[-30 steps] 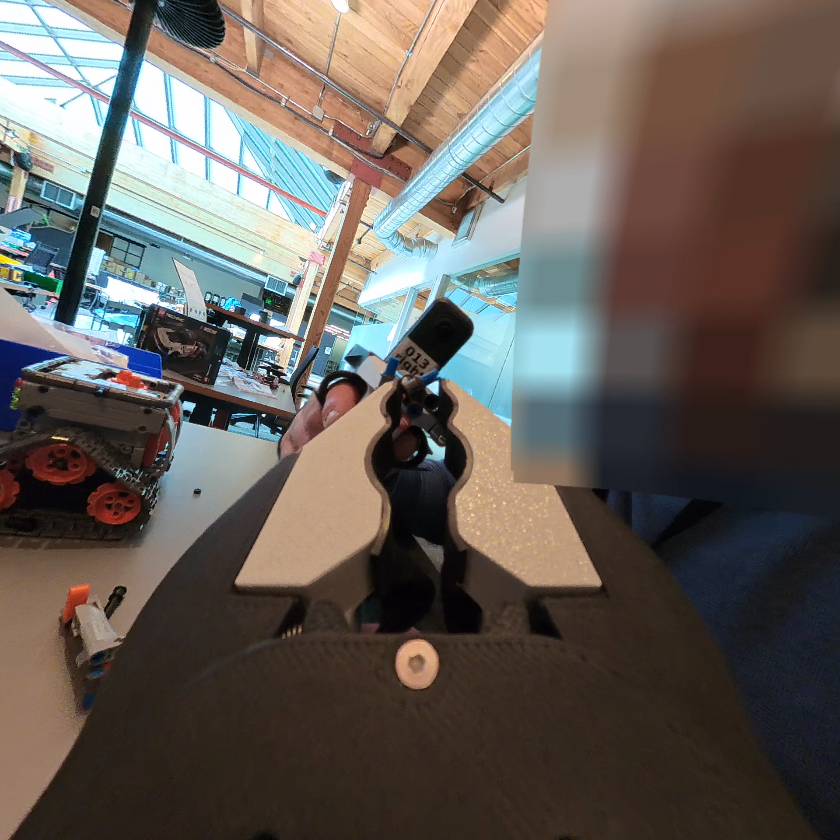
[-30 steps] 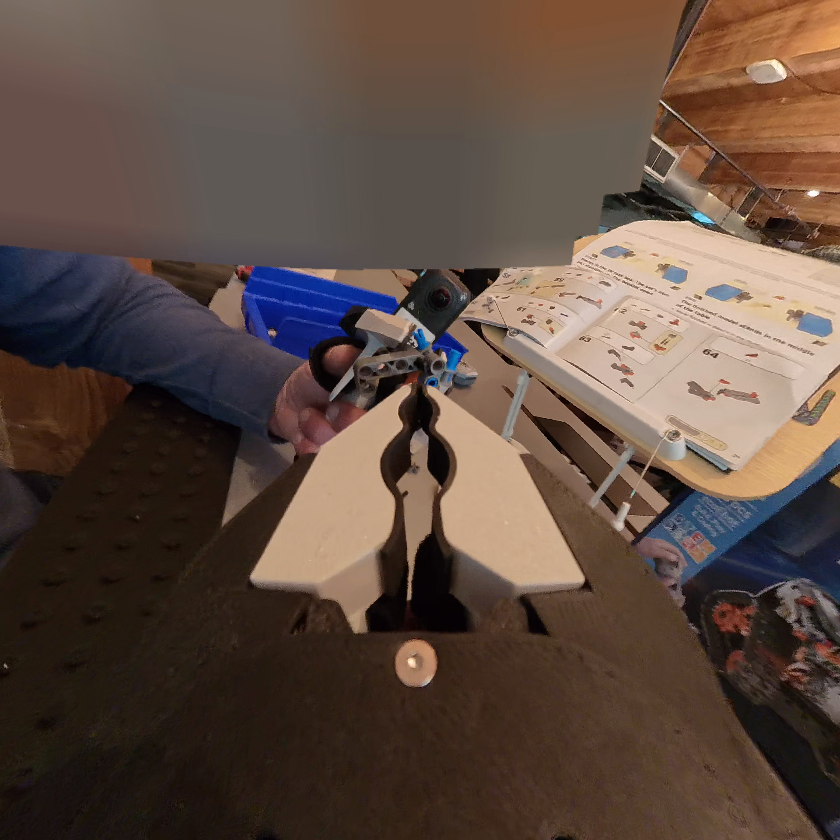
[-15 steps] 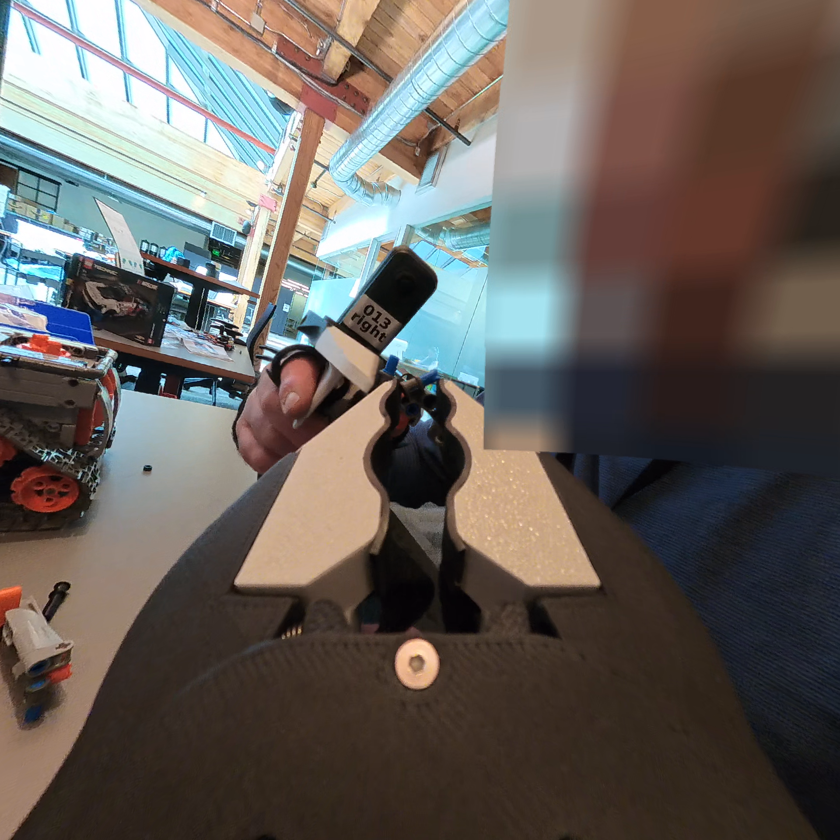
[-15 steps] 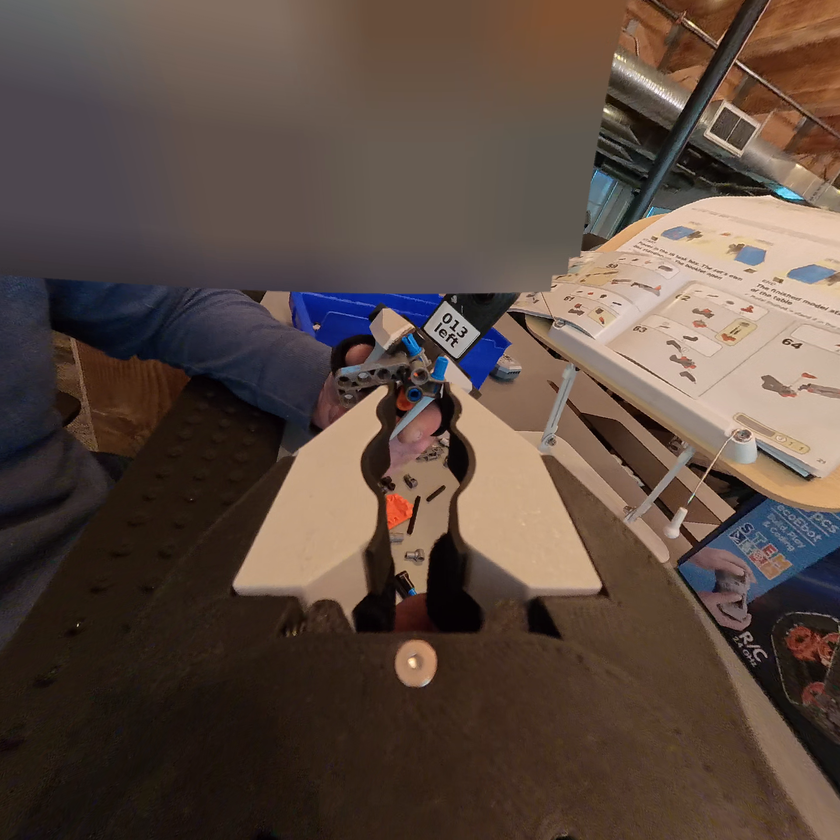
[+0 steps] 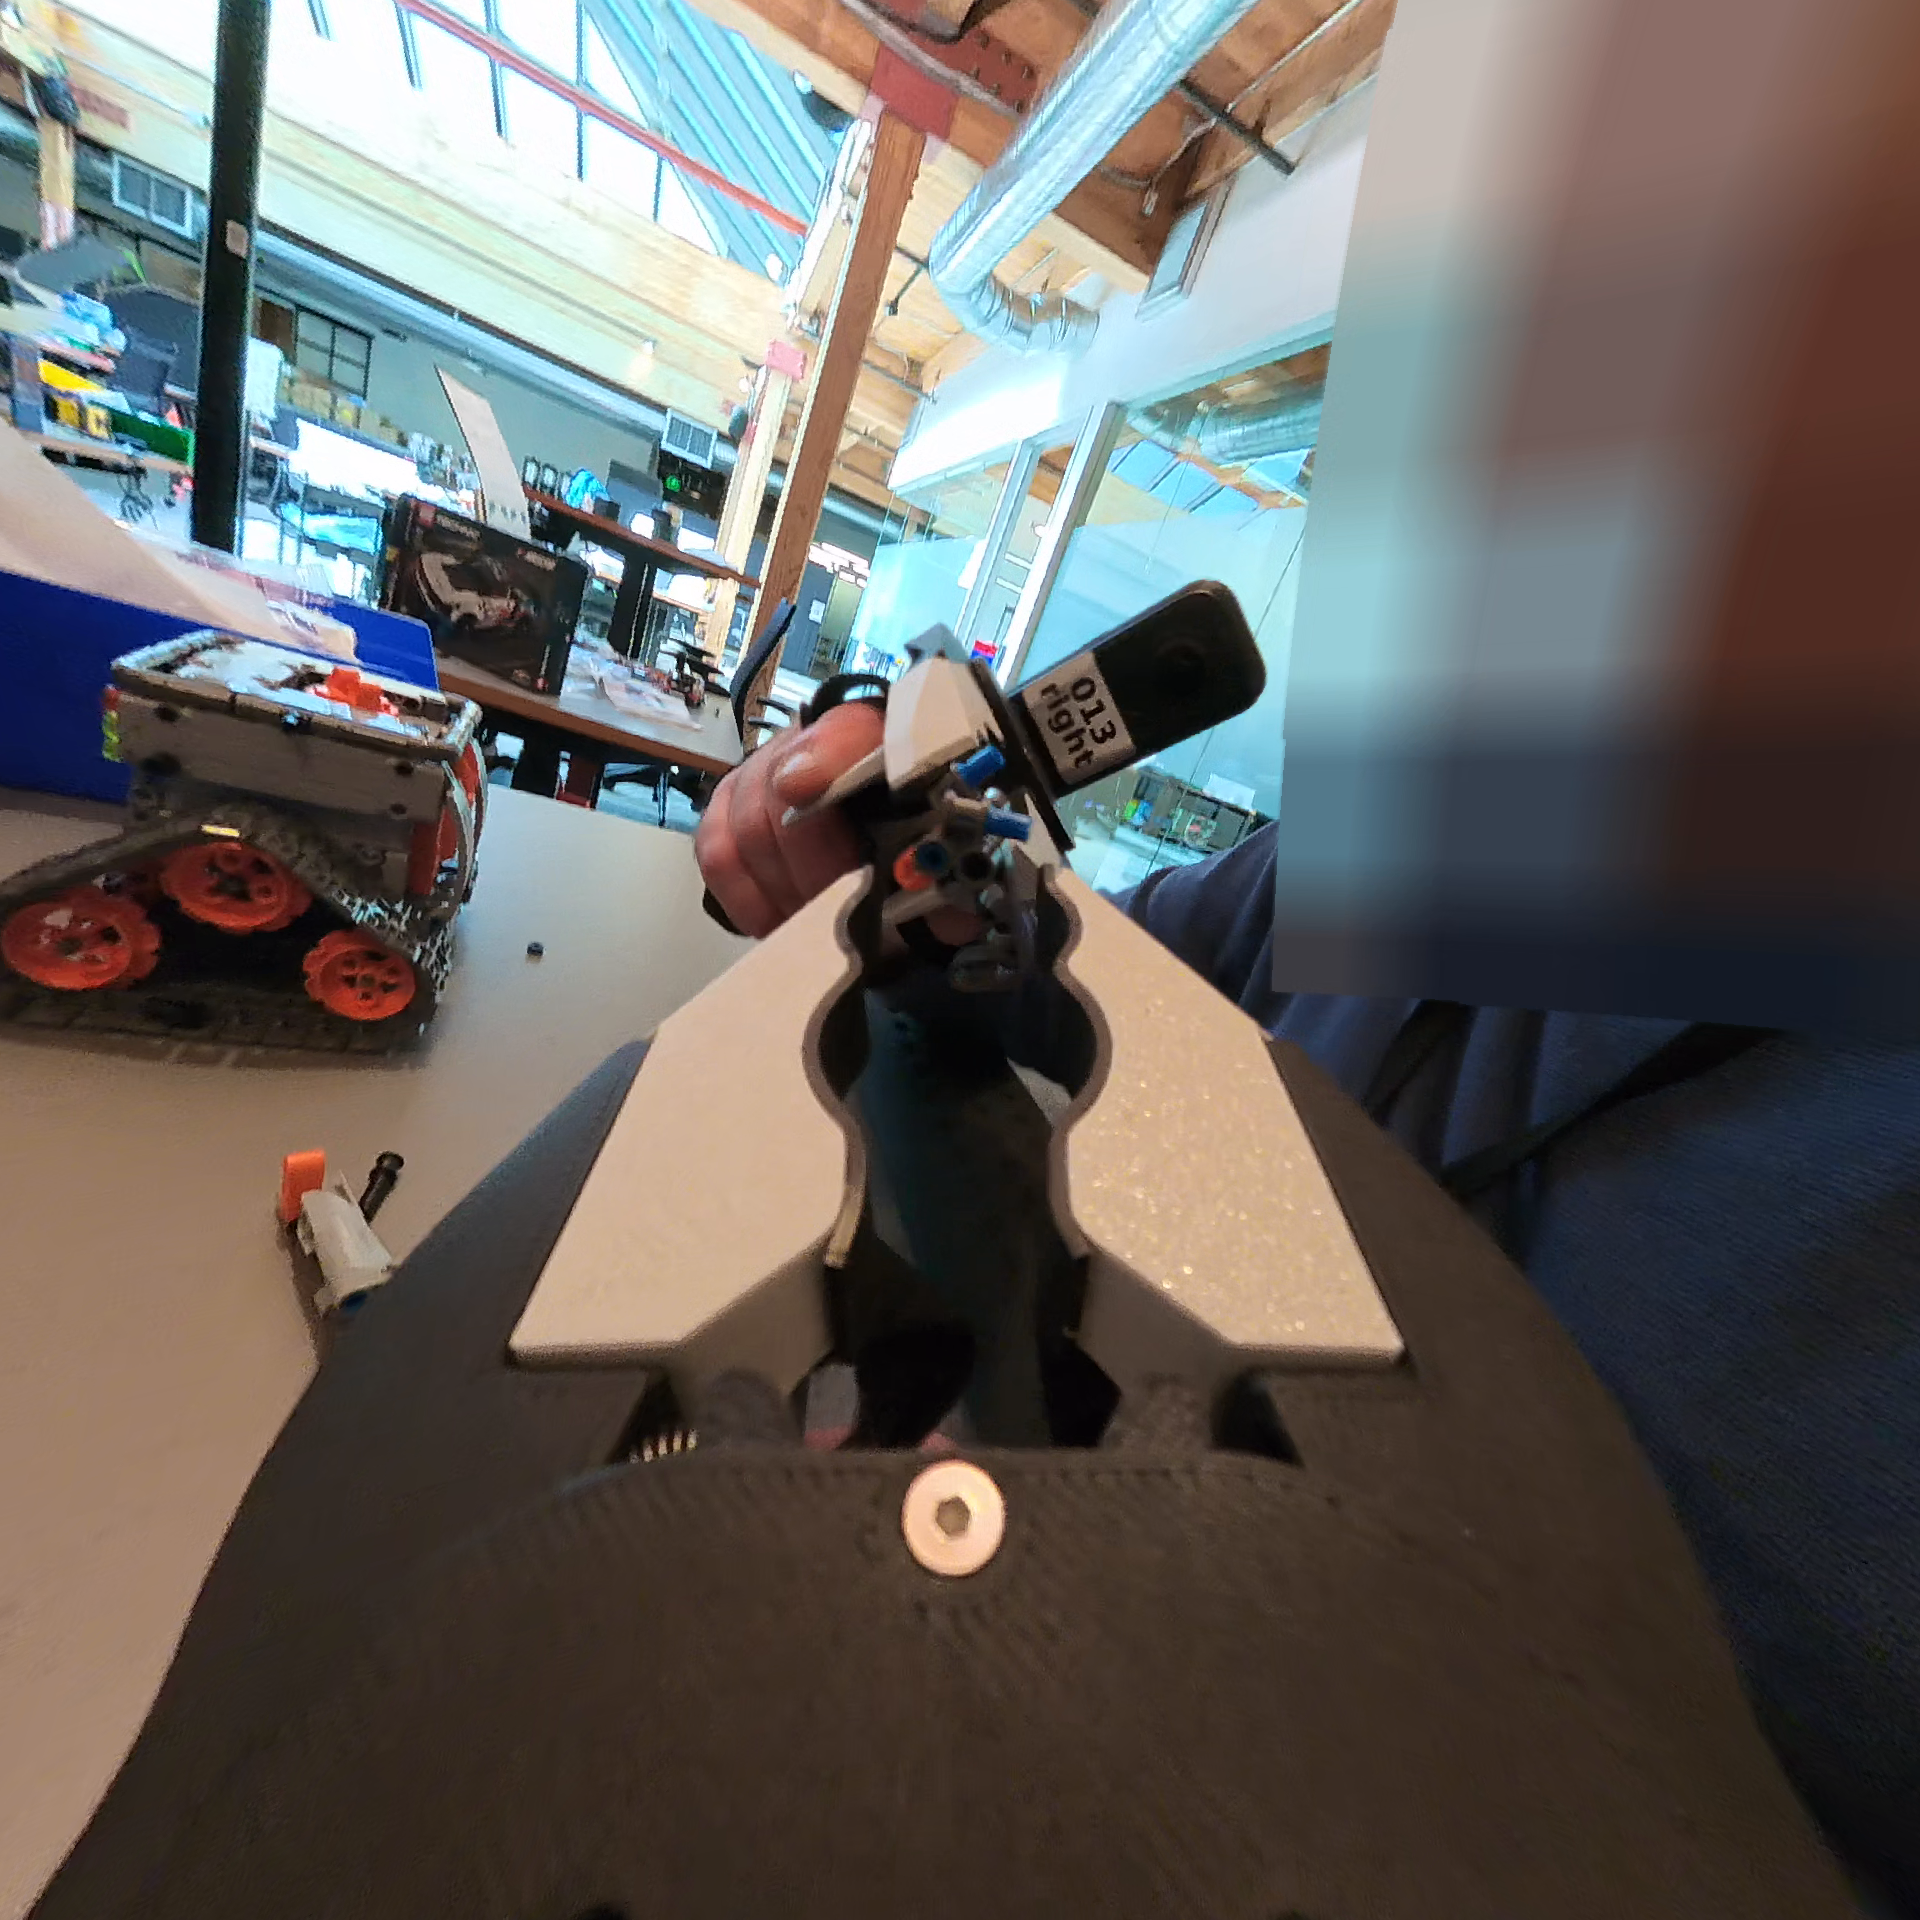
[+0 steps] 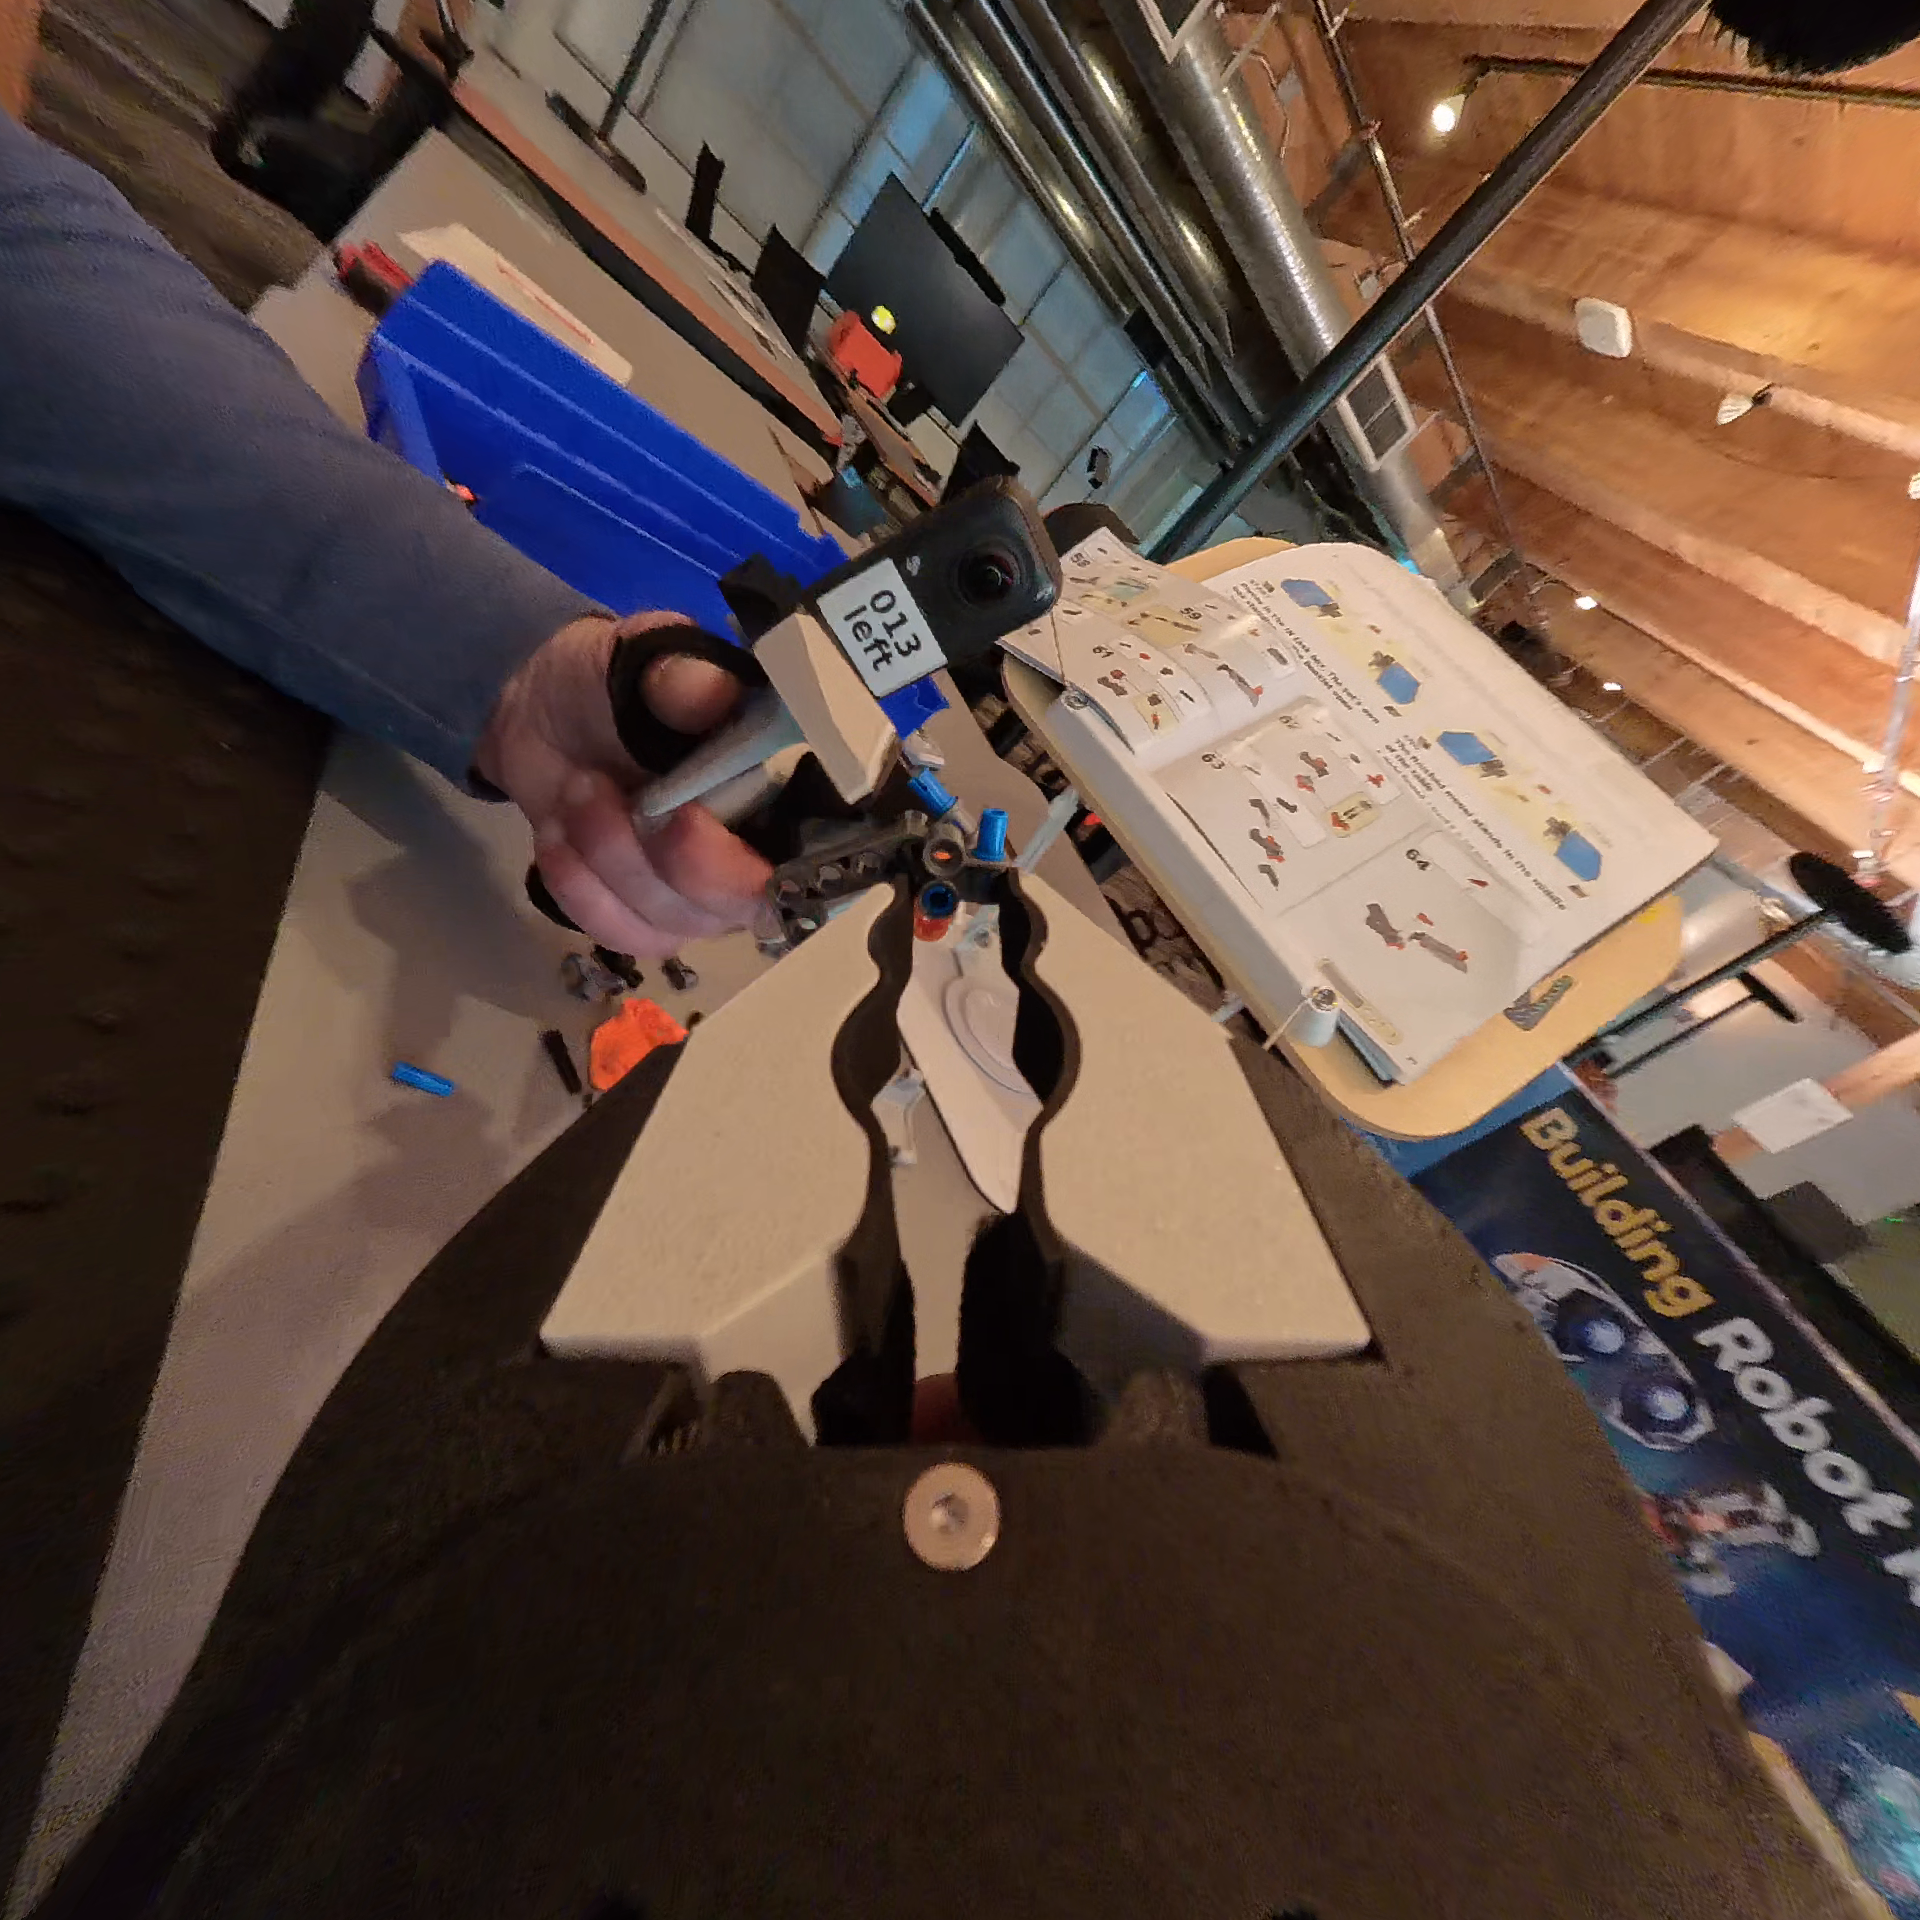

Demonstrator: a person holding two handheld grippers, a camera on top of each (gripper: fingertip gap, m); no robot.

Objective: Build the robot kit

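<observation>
A small assembly of grey beams with blue pins and an orange piece (image 5: 961,868) is held in the air between my two grippers, which face each other. My left gripper (image 5: 956,894) is closed around one end of it. My right gripper (image 6: 948,894) is shut on the other end (image 6: 935,862). In the left wrist view the right gripper (image 5: 935,727) and the hand holding it are just beyond the assembly. In the right wrist view the left gripper (image 6: 831,717) and a blue sleeve (image 6: 260,561) are to the upper left.
A tracked model with orange wheels (image 5: 239,831) stands on the grey table (image 5: 156,1351) at left, with loose parts (image 5: 332,1216) nearer. An open booklet on a wooden stand (image 6: 1351,790), a blue bin (image 6: 582,468), a printed box (image 6: 1714,1403) and scattered small parts (image 6: 623,1039) surround the space. The tips of both grippers are at nearly the same place.
Both grippers have turned while keeping the assembly between them. The right gripper has rolled, so its view is now tilted. The left view has swung back toward the tracked model.
</observation>
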